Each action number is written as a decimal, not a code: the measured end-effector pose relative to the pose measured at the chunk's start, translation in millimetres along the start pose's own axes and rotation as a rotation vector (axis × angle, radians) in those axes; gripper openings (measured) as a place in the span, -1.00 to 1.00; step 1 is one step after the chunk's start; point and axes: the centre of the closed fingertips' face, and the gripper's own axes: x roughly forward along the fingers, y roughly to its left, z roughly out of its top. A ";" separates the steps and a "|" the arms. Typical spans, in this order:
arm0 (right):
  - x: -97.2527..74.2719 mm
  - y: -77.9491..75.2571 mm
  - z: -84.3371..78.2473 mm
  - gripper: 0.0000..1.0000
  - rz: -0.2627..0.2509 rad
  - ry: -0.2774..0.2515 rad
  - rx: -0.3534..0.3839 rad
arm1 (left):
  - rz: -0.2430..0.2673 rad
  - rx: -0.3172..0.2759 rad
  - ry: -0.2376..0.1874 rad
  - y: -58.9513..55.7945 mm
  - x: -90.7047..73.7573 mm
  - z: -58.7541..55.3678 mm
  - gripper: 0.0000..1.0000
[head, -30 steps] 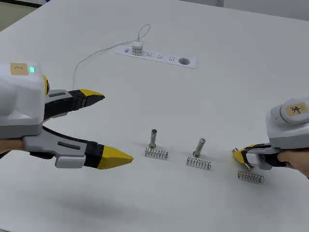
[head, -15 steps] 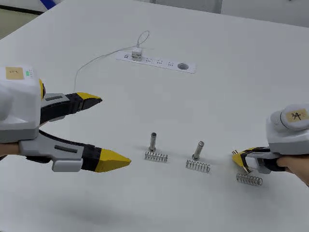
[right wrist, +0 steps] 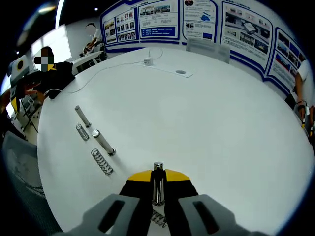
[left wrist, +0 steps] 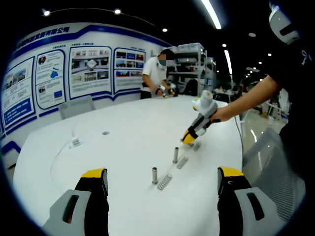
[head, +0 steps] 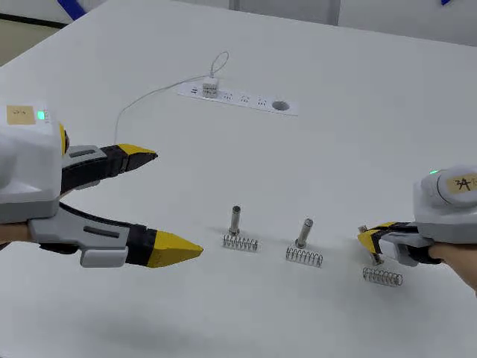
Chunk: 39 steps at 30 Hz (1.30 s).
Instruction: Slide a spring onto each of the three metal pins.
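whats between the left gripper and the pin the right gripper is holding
Head view: the left pin and middle pin stand there, with the left spring and middle spring lying by their bases.

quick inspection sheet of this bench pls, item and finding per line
surface: white table, plain
job's things: left pin and middle pin stand free; third pin in the right gripper; springs lie flat, one by each pin, none threaded on
clutter: nothing seen
grippers: left gripper open, holding nothing; right gripper shut on third pin
cables: white cable runs from a plug in the power strip
surroundings: wall posters, a person standing beyond the table
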 end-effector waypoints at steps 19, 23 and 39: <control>-14.0 -6.0 0.8 -0.85 -0.020 -0.044 0.001 | -0.014 -0.002 -0.002 -9.2 3.9 0.5 0.89; -18.1 -5.4 1.0 -0.85 -0.015 -0.073 0.024 | -0.013 0.000 -0.004 -10.3 2.7 1.4 0.89; -23.1 -8.4 -0.5 -0.84 -0.016 -0.169 0.061 | -0.014 0.007 0.002 -16.1 -1.2 3.9 0.89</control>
